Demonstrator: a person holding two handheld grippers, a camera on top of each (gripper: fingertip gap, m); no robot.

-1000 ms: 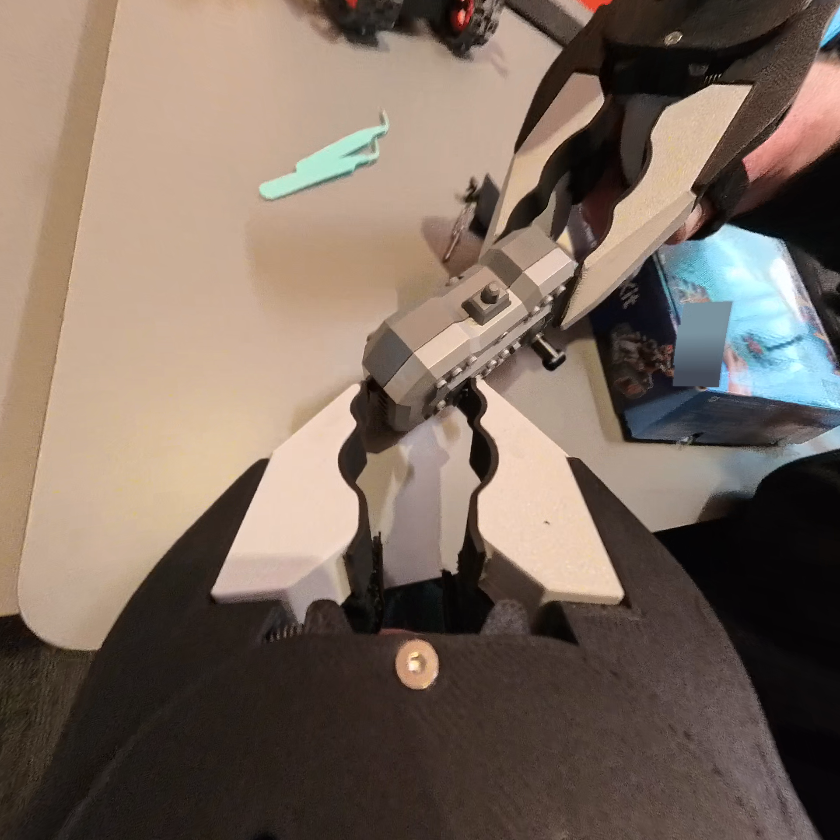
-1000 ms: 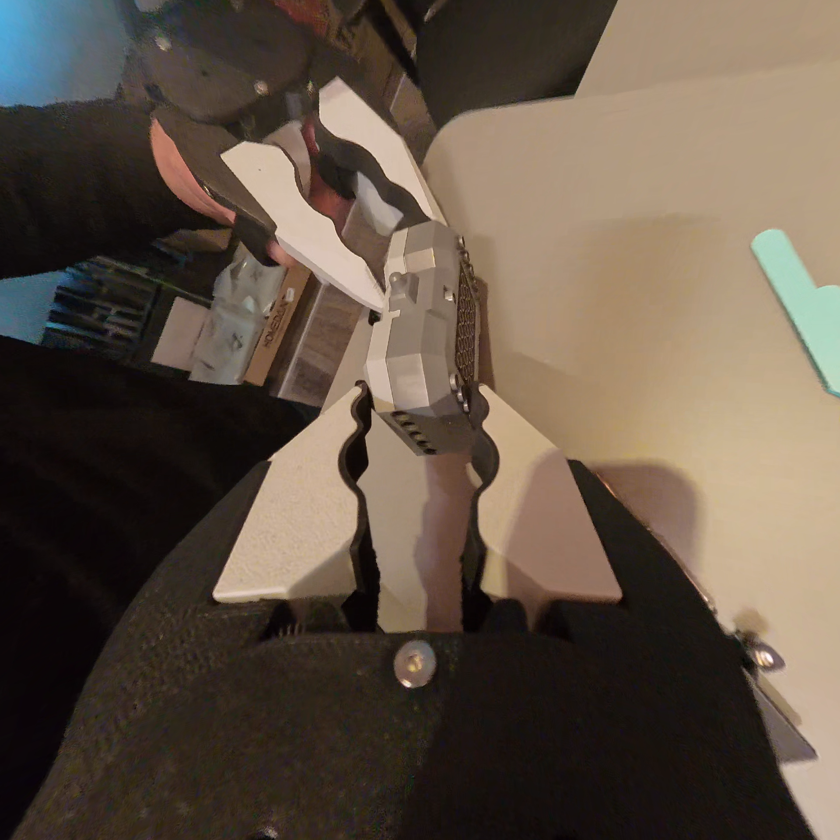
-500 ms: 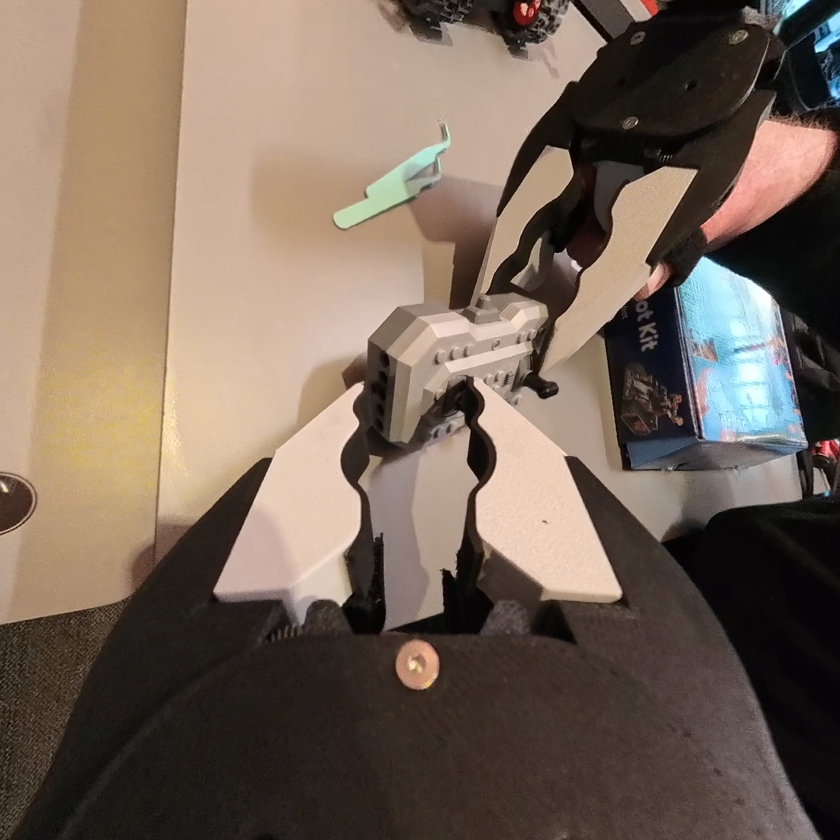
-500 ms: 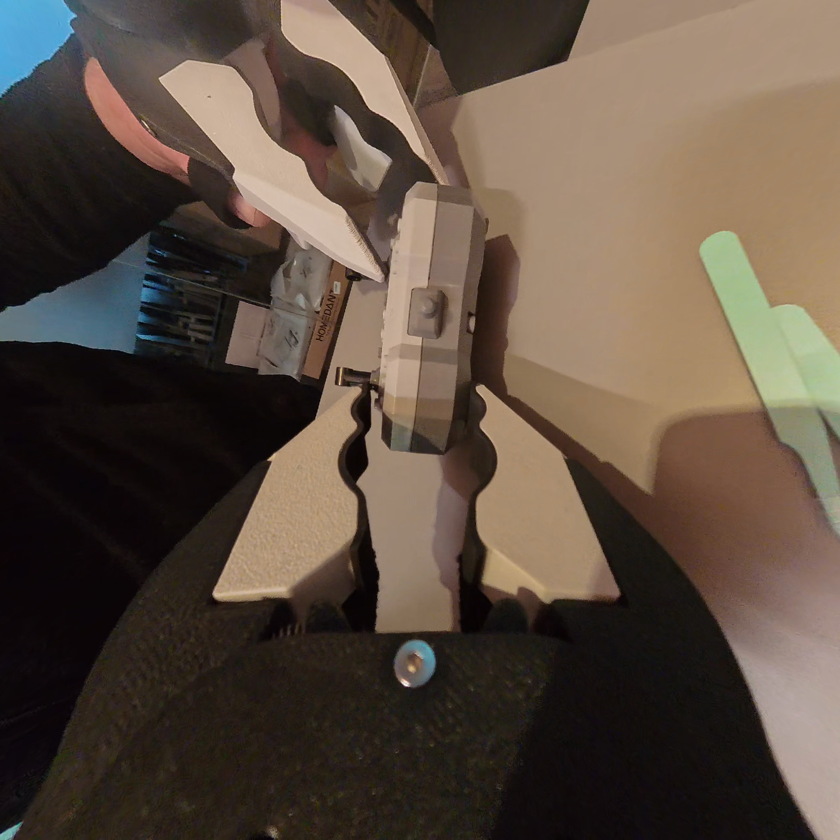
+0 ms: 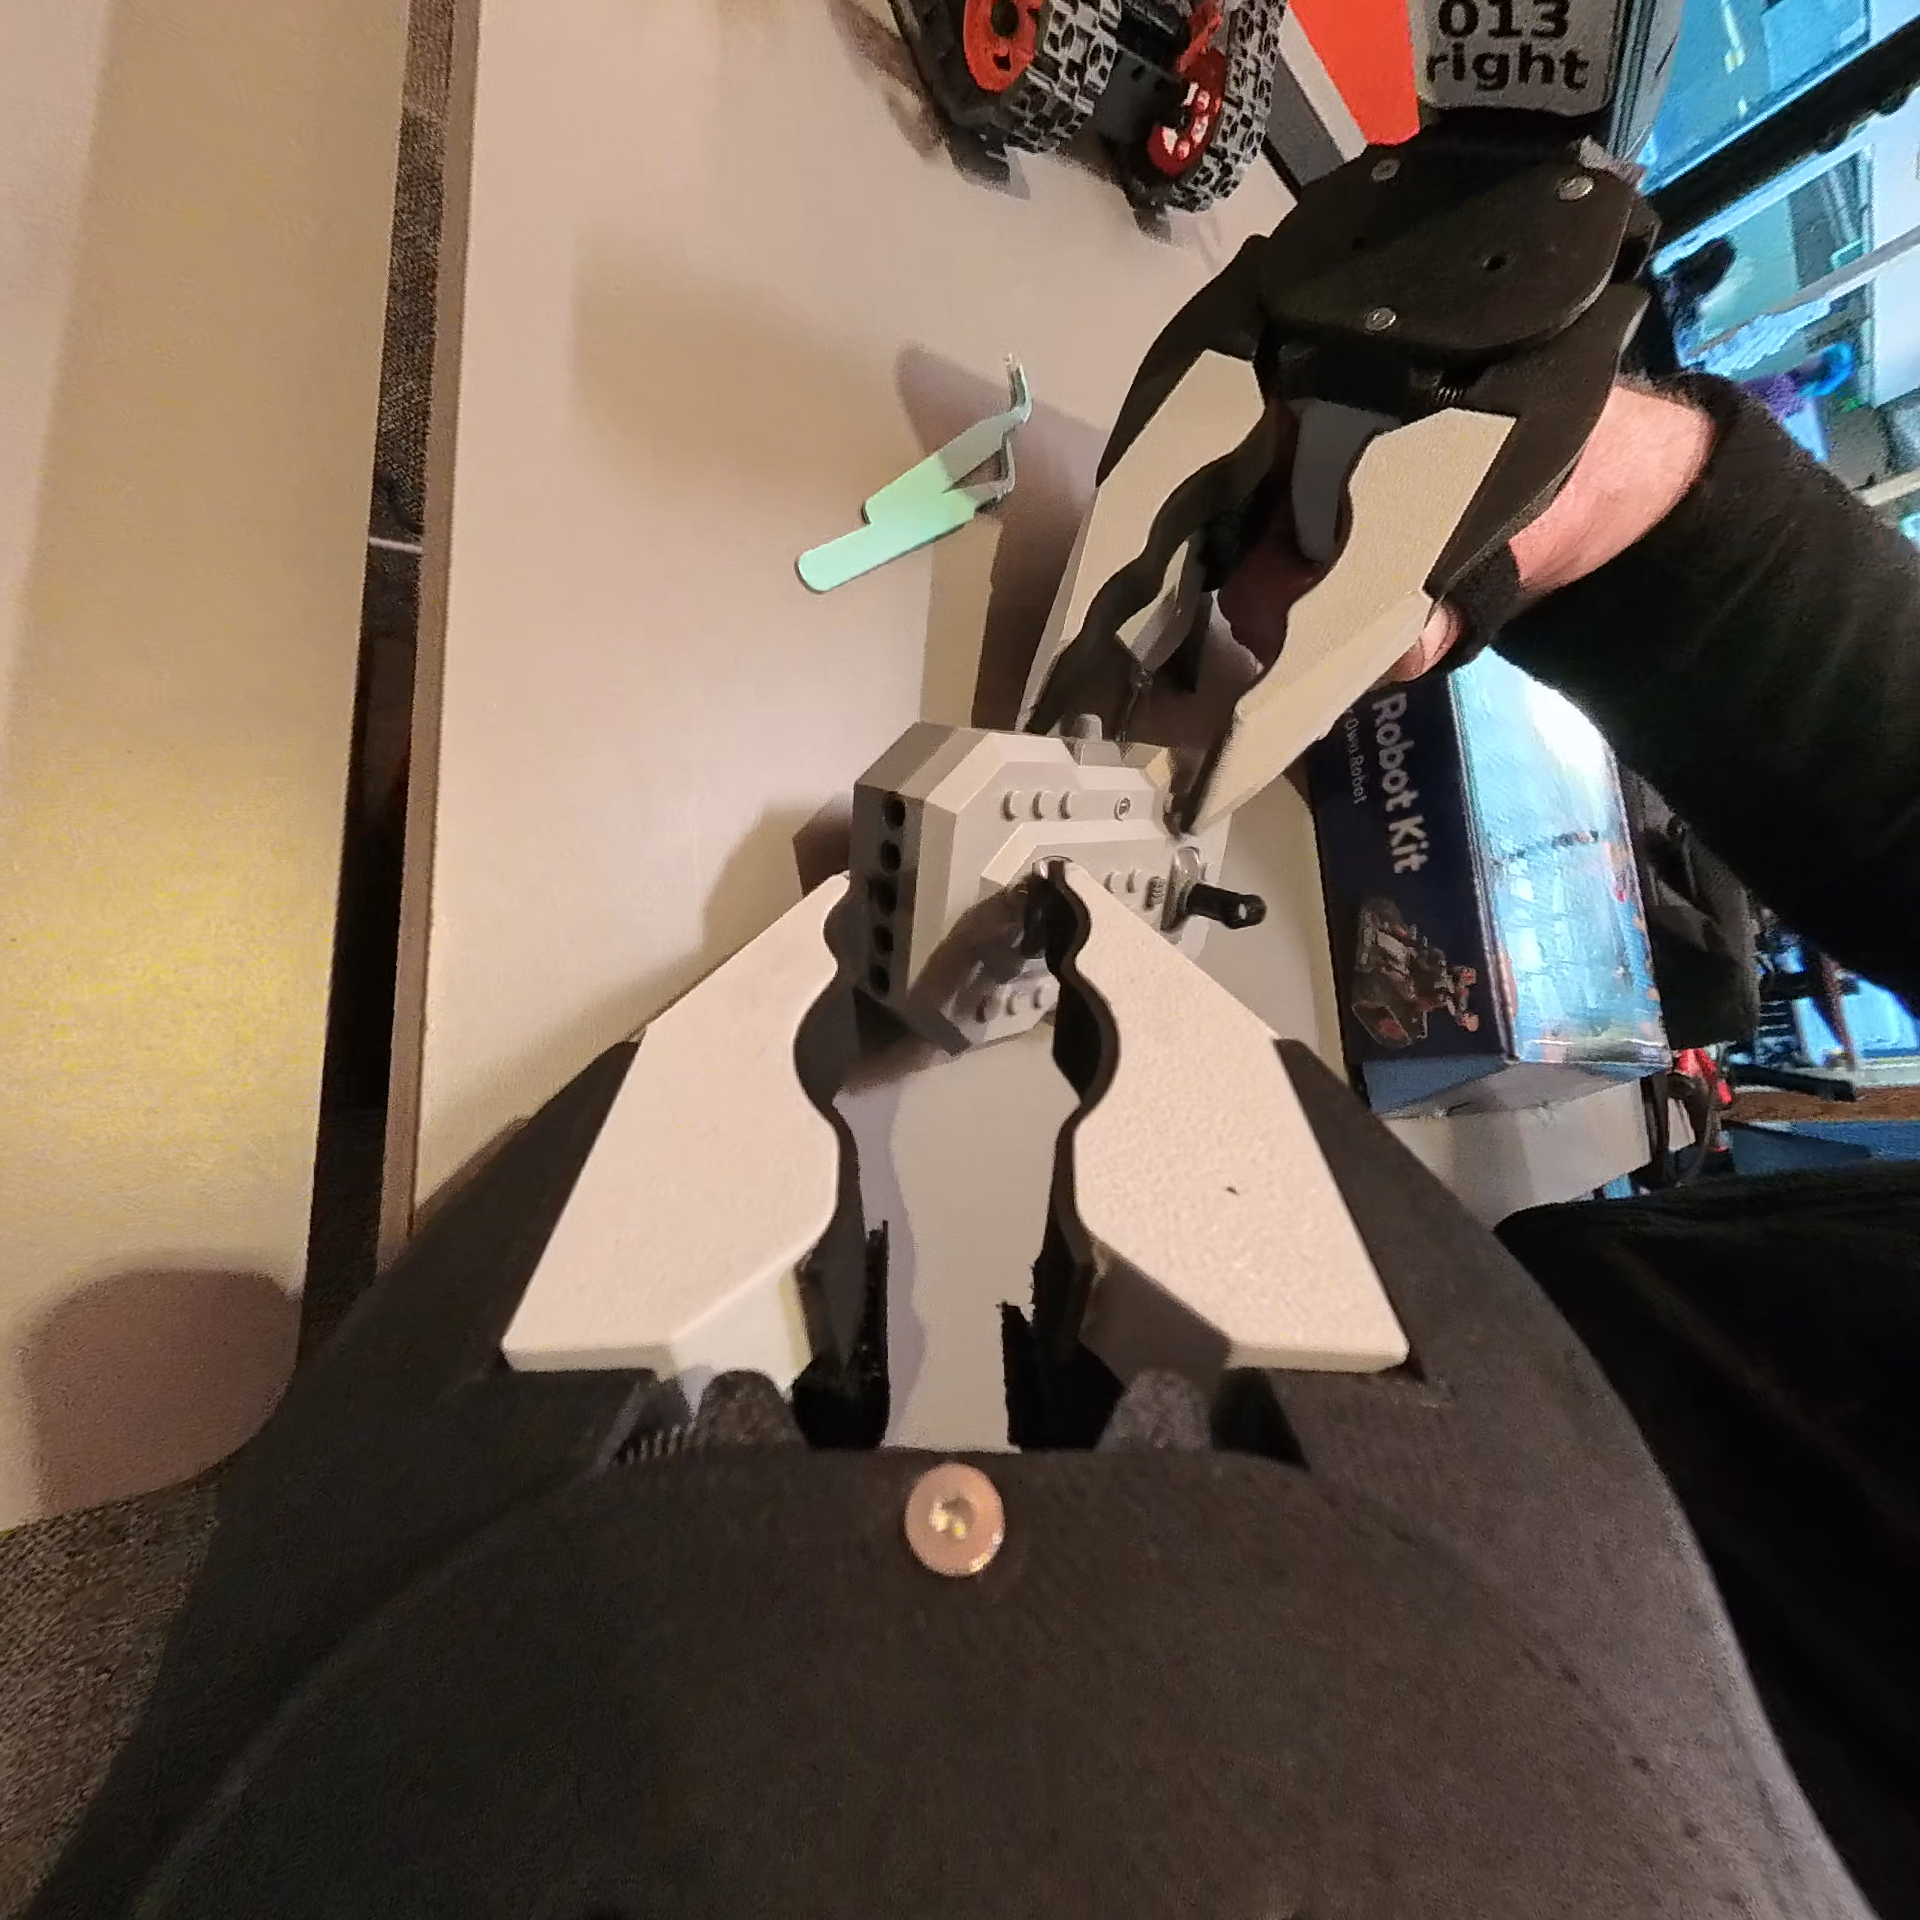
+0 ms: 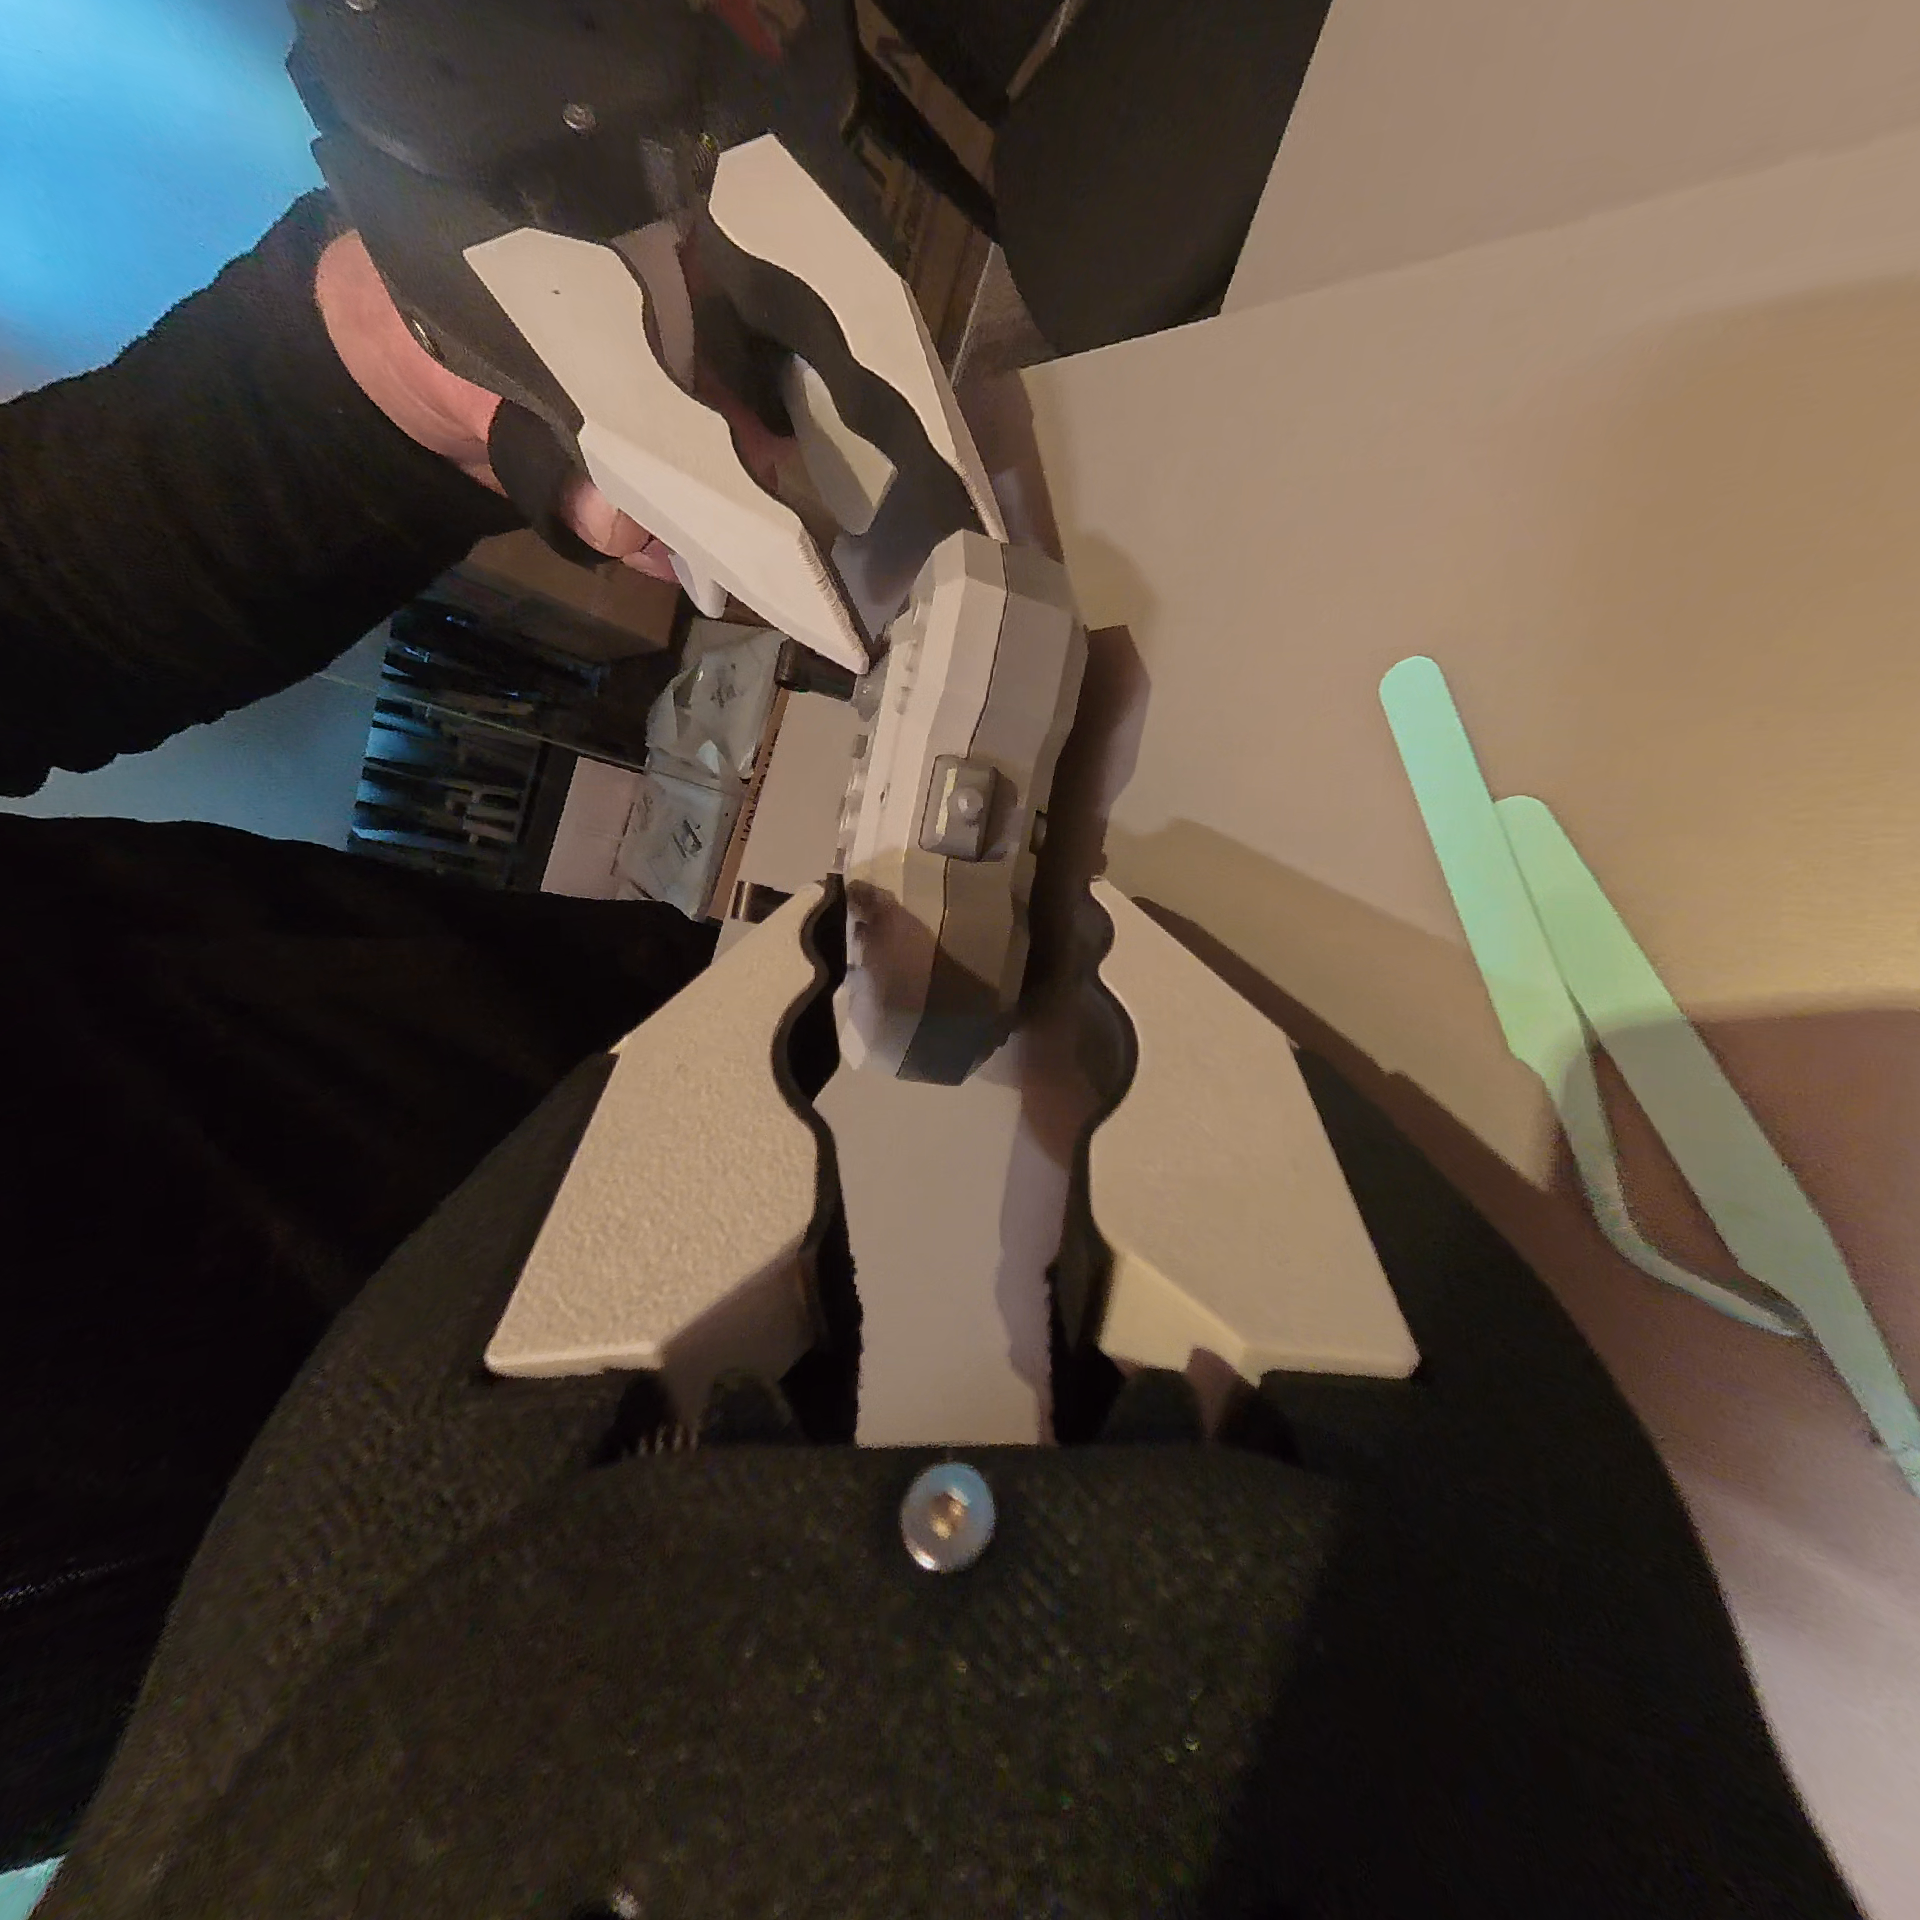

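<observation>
A grey brick-built block (image 5: pixel 997 821) with stud rows, a holed end and a black pin (image 5: pixel 1231 909) hangs above the beige table (image 5: pixel 675 312), held between both grippers. My left gripper (image 5: pixel 948 904) is shut on its near lower corner, one finger on the holed end, the other on the studded face. My right gripper (image 5: pixel 1122 769) comes down from the upper right and clamps the far end. In the right wrist view the right gripper (image 6: pixel 961 914) pinches the block (image 6: pixel 977 727) across its thin sides, and the left gripper (image 6: pixel 920 592) grips its far end.
Mint-green tweezers (image 5: pixel 914 499) lie on the table beyond the block and also show in the right wrist view (image 6: pixel 1507 935). A tracked model with red wheels (image 5: pixel 1091 73) stands at the far edge. A blue box (image 5: pixel 1486 883) lies at the right. A dark gap (image 5: pixel 390 623) runs along the table's left edge.
Both grippers have turned the block between them: its studded face now faces the left camera. The right gripper has swung more upright above it. Both grips stay closed.
</observation>
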